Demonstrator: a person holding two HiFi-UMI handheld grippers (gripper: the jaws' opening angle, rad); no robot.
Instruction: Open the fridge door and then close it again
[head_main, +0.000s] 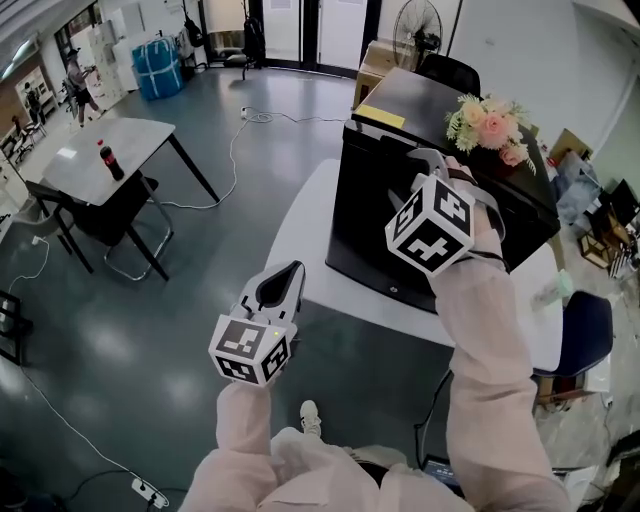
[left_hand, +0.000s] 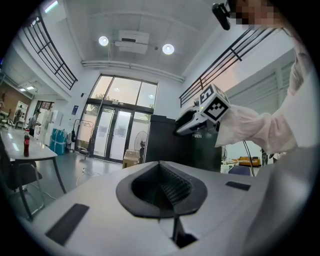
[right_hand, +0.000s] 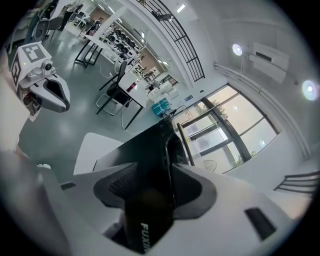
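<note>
In the head view most of the right gripper (head_main: 428, 158) hides behind its own marker cube (head_main: 432, 225). Only its jaw tips show, at the upper front edge of the fridge (head_main: 385, 225). In the right gripper view we see its jaws standing apart with the black corner of the fridge door (right_hand: 147, 200) between them, and as far as we can make out the pads are released rather than pressing on it. We cannot tell whether the door sits flush or slightly ajar, and the fridge's inside is out of sight. The fridge stands on a white table (head_main: 305, 235), close to that table's front edge, with flowers (head_main: 490, 122) and a yellow sheet (head_main: 380, 116) on its top. The left gripper (head_main: 290, 278) hangs to the fridge's lower left, well apart from it and off the table, its jaws clenched together and empty. Left of the fridge the floor (head_main: 230, 120) runs open to a second table (head_main: 130, 135) bearing a dark bottle (head_main: 108, 160). On the fridge's right a blue chair (head_main: 588, 330) crowds the white table's edge.
</note>
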